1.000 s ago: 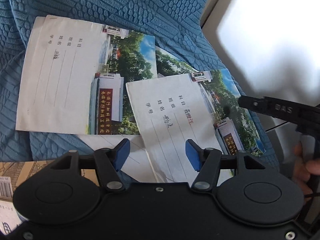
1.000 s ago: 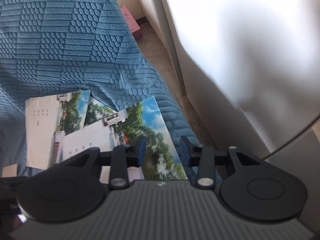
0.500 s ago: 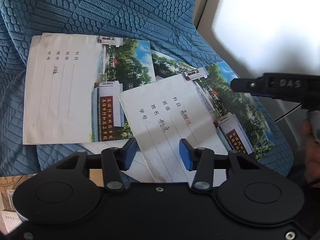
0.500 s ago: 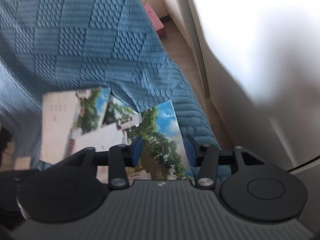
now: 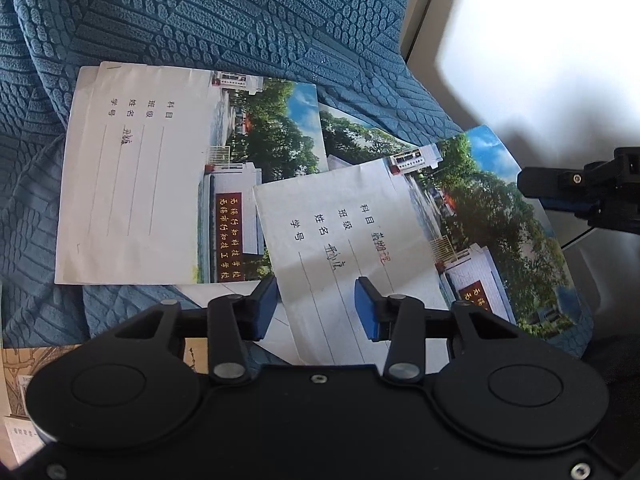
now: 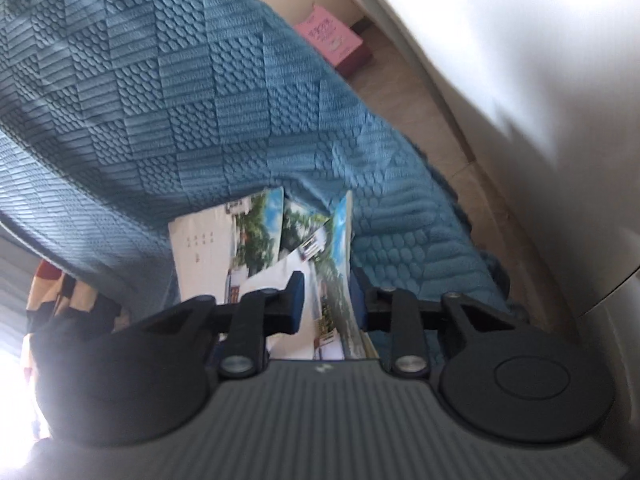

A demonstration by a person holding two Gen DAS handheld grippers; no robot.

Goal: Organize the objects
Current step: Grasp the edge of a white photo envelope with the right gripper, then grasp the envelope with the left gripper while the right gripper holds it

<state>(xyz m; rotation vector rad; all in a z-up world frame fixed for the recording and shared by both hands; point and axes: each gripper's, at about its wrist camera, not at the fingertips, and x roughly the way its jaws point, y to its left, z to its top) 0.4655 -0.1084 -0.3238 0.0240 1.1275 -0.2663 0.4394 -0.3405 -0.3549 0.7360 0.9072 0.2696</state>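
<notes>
Since a second ago the right gripper [image 6: 328, 300] has rolled sideways and closed in on the near notebook's [image 5: 400, 240] right edge, its fingers apart astride that edge, not yet clamped. Both notebooks lie on the blue quilted bed cover [image 5: 240, 20], the near one overlapping the far notebook [image 5: 160, 176]. Left gripper [image 5: 316, 304], now nearer the covers, hovers with fingers apart over the near notebook's lower edge. Stacking looks to be the step in hand; next, the right fingers need to pinch the thin edge squarely so it lifts without curling.

Black claw [image 5: 316, 306], blue pads [image 5: 365, 312]
</notes>
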